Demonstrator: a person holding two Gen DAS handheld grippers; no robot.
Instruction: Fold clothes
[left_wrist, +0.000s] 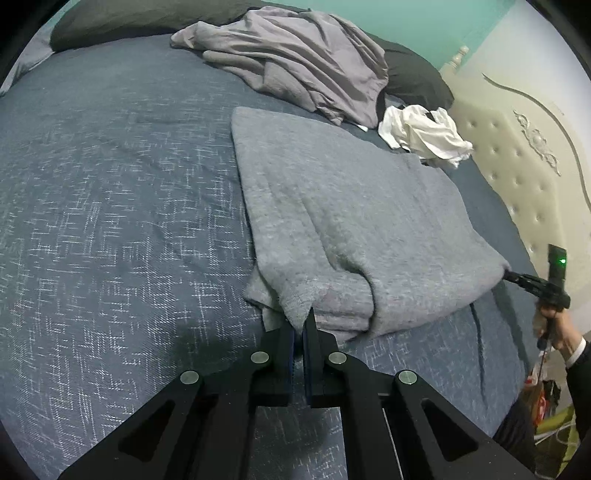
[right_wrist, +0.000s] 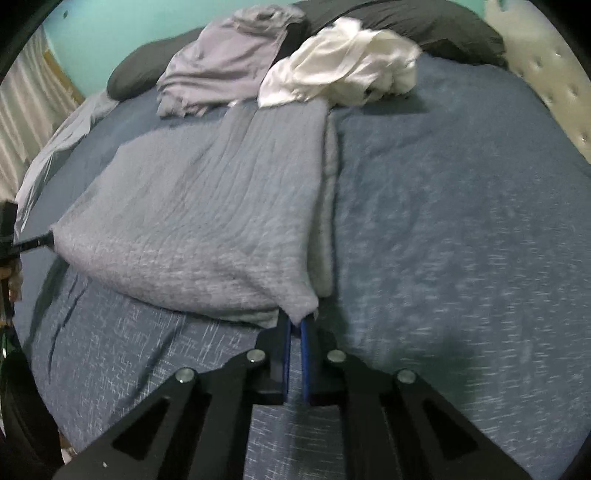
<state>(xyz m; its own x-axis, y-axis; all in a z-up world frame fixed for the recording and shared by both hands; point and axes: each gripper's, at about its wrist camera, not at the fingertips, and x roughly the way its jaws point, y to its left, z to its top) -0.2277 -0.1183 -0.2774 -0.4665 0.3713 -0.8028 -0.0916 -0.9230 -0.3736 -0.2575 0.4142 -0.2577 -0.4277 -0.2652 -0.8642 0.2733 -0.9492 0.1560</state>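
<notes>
A grey knitted garment (left_wrist: 351, 221) lies partly folded on the blue bedspread (left_wrist: 110, 221). My left gripper (left_wrist: 300, 325) is shut on its near left corner. My right gripper (right_wrist: 297, 321) is shut on the other near corner of the same garment (right_wrist: 207, 206). In the left wrist view the right gripper (left_wrist: 511, 275) shows at the garment's right corner, held by a hand. In the right wrist view the left gripper (right_wrist: 40, 242) shows at the garment's left corner. The near edge is held taut between the two grippers, slightly lifted off the bed.
A crumpled lilac garment (left_wrist: 295, 62) and a crumpled white garment (left_wrist: 424, 134) lie at the far side of the bed, beside dark pillows (left_wrist: 413, 81). A cream tufted headboard (left_wrist: 524, 155) stands on the right. The bedspread (right_wrist: 461, 221) extends to the right of the garment.
</notes>
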